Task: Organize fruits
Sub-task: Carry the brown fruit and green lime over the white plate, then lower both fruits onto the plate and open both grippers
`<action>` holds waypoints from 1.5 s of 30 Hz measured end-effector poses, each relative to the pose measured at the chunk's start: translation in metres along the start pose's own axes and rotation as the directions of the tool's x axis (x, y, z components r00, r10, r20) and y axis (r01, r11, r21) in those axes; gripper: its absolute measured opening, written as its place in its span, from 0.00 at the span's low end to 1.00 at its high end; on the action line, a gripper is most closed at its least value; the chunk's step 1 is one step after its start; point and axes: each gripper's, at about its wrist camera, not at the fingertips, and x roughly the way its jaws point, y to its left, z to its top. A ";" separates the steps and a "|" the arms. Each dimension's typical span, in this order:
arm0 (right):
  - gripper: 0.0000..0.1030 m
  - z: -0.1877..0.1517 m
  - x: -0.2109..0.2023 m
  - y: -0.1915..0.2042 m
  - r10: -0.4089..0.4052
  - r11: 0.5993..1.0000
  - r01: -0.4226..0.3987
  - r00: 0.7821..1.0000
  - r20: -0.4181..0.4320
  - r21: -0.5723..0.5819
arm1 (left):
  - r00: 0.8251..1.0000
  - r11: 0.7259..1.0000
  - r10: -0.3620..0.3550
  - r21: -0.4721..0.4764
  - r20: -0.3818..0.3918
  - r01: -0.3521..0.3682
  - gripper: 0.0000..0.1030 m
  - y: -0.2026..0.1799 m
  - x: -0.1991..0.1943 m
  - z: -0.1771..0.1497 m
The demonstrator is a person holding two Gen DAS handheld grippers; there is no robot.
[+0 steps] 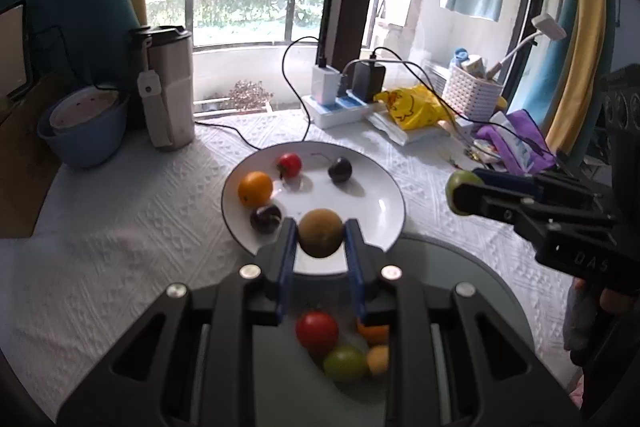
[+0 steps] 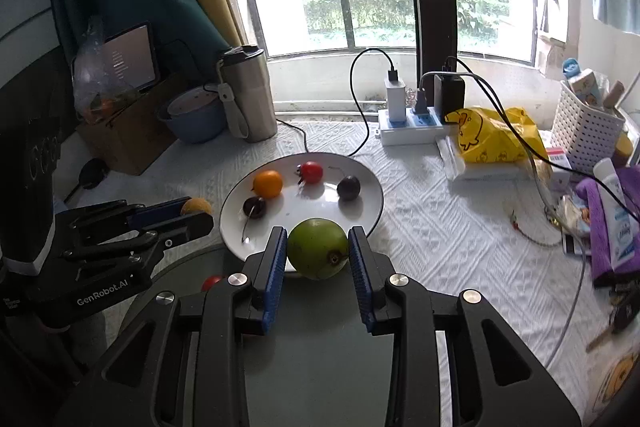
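A white embossed tablecloth (image 2: 440, 227) covers a table by a balcony window, cluttered along the back and right. The left gripper (image 1: 320, 239) is clamped on a small brownish-yellow fruit (image 1: 321, 233); the right gripper (image 2: 318, 247) pinches a green fruit (image 2: 318, 248). Both hang over the near rim of the white plate (image 1: 384, 195), above a dark round tray (image 1: 460, 267) holding more fruit. These fruits look light, smooth and easily bruised, best held across the middle. The plate's centre is free; a charger cable (image 2: 360, 131) lies near its far rim.

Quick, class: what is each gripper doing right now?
Left gripper: closed on a brownish-yellow fruit.
Right gripper: closed on a green fruit.
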 end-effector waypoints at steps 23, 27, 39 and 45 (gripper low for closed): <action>0.33 0.013 0.086 -0.028 0.013 1.000 -0.012 0.996 -0.083 0.009 | 0.996 1.000 -0.001 -0.016 -0.094 0.000 0.24 0.020 0.085 0.016; 0.33 0.010 0.098 -0.028 0.010 1.000 -0.010 0.995 -0.100 0.008 | 0.995 1.000 -0.009 -0.016 -0.094 0.007 0.25 0.021 0.089 0.016; 0.33 0.011 0.096 -0.025 -0.025 1.000 0.025 0.994 -0.107 0.002 | 0.998 0.999 -0.015 -0.043 -0.060 0.012 0.28 0.023 0.074 0.021; 0.34 0.016 0.075 -0.015 -0.028 1.000 0.028 0.997 -0.069 -0.013 | 1.000 0.999 -0.009 -0.046 -0.016 0.008 0.30 0.022 0.048 0.023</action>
